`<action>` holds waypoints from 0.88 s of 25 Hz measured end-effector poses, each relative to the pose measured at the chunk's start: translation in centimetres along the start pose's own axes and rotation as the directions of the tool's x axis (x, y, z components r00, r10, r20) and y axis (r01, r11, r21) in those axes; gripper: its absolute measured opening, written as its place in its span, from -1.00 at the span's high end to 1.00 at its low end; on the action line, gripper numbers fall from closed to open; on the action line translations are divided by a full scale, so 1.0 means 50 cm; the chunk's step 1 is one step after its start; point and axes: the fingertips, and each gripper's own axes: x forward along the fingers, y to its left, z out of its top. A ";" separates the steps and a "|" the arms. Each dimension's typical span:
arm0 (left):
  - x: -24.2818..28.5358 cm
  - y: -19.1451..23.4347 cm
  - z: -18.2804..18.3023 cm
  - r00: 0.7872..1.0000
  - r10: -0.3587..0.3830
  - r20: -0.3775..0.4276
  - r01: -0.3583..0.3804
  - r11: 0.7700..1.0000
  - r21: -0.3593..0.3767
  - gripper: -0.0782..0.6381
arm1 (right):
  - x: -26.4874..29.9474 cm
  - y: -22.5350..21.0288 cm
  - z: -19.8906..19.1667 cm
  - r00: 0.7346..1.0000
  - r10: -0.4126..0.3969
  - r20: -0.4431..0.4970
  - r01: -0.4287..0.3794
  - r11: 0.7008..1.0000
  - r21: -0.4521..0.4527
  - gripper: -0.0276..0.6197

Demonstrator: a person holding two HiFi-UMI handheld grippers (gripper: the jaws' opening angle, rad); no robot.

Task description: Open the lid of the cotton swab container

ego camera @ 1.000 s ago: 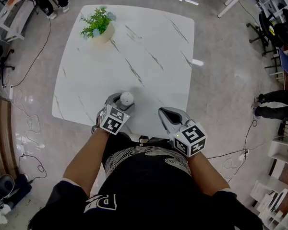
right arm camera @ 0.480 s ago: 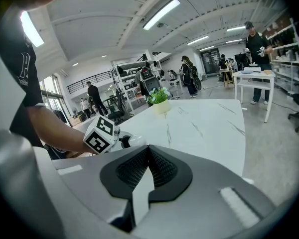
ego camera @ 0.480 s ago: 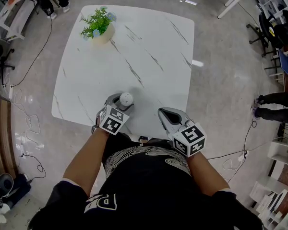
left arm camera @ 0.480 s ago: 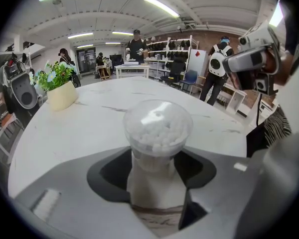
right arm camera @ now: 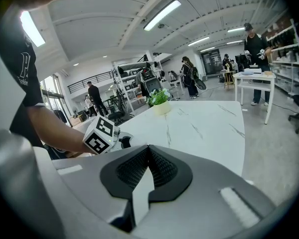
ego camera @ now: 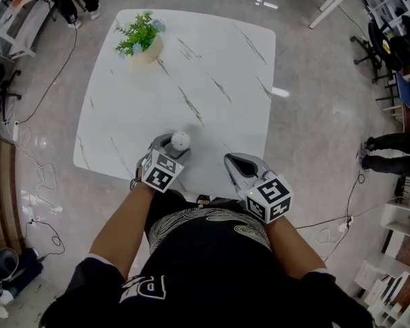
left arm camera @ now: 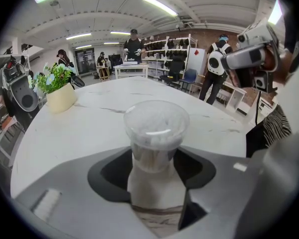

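The white marble-veined bench (ego camera: 212, 67) fills the middle of the head view, standing on a glossy grey floor (ego camera: 314, 115). The person (ego camera: 205, 265), in a black top, stands at its near edge with both forearms reaching over it. The 2 claws sit side by side there, apart from each other. The right claw (ego camera: 232, 161) hangs over the near edge with its jaws pressed together and nothing between them. The left claw (ego camera: 169, 143) points down at the bench, its jaws clamped on the lower body of the cotton swab container. A potted plant (ego camera: 141, 37) with green leaves and pale blue flowers in a cream pot stands at the far left corner, well apart from everything else. The cotton swab container (left arm camera: 155, 148) is a clear round tub packed with swabs, upright on the bench near the front edge. Its clear round lid (left arm camera: 156, 122) sits on top, closed
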 end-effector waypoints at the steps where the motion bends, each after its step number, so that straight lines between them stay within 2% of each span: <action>1: 0.000 0.000 0.000 1.000 0.000 0.001 0.000 1.000 0.000 -0.09 | 0.000 0.000 0.001 1.000 0.000 0.000 0.000 1.000 -0.001 0.91; 22: -0.019 0.008 -0.002 1.000 0.016 0.001 -0.016 1.000 0.008 -0.09 | 0.002 0.009 0.012 1.000 0.010 0.006 -0.010 1.000 -0.025 0.91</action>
